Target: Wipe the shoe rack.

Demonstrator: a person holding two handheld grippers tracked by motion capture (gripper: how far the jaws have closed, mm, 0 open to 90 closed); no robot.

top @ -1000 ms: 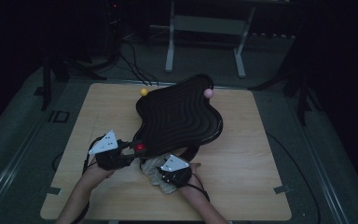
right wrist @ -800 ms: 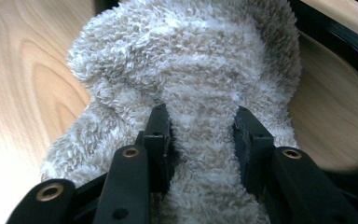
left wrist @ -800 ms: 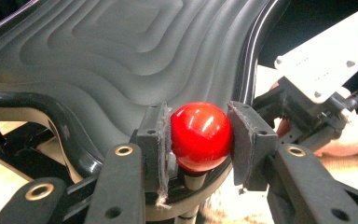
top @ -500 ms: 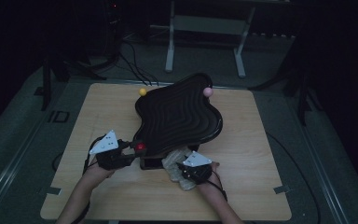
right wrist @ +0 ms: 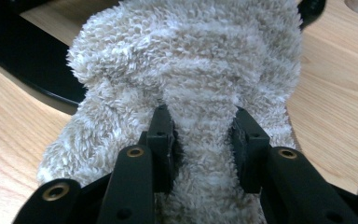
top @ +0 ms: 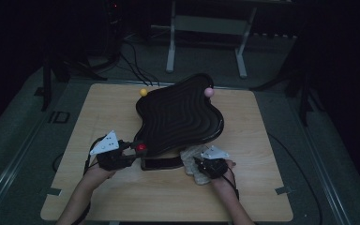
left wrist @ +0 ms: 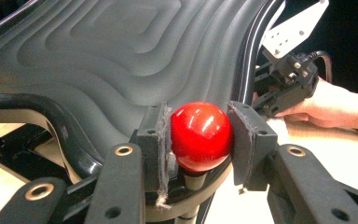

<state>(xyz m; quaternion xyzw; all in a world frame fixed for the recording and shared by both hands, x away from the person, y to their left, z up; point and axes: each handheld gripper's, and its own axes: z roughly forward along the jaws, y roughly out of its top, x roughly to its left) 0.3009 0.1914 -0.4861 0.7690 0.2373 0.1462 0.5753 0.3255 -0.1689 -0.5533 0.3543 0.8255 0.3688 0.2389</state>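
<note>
A black wavy board [top: 178, 117] stands tilted on a black base [top: 161, 164] on the wooden table [top: 262, 140]. A red ball [left wrist: 200, 136] sits at its near left corner, and my left gripper [left wrist: 198, 135] is shut on it with both pads pressed against it. From above, that gripper [top: 133, 151] meets the red ball [top: 141, 147] from the left. My right gripper [right wrist: 204, 135] is shut on a fluffy beige cloth [right wrist: 191, 60], its jaws having just closed a little further into the pile. The cloth [top: 192, 157] lies against the board's near right edge.
A yellow ball [top: 143, 92] and a pink ball [top: 208, 92] cap the board's far corners. The board's black rim [right wrist: 23, 51] runs just behind the cloth. The person's right hand [left wrist: 326, 105] shows past the board. Bare tabletop [right wrist: 335, 93] lies to the right.
My right gripper has slid to the right along the board's near edge with the cloth in it. The left gripper has stayed on the red ball.
</note>
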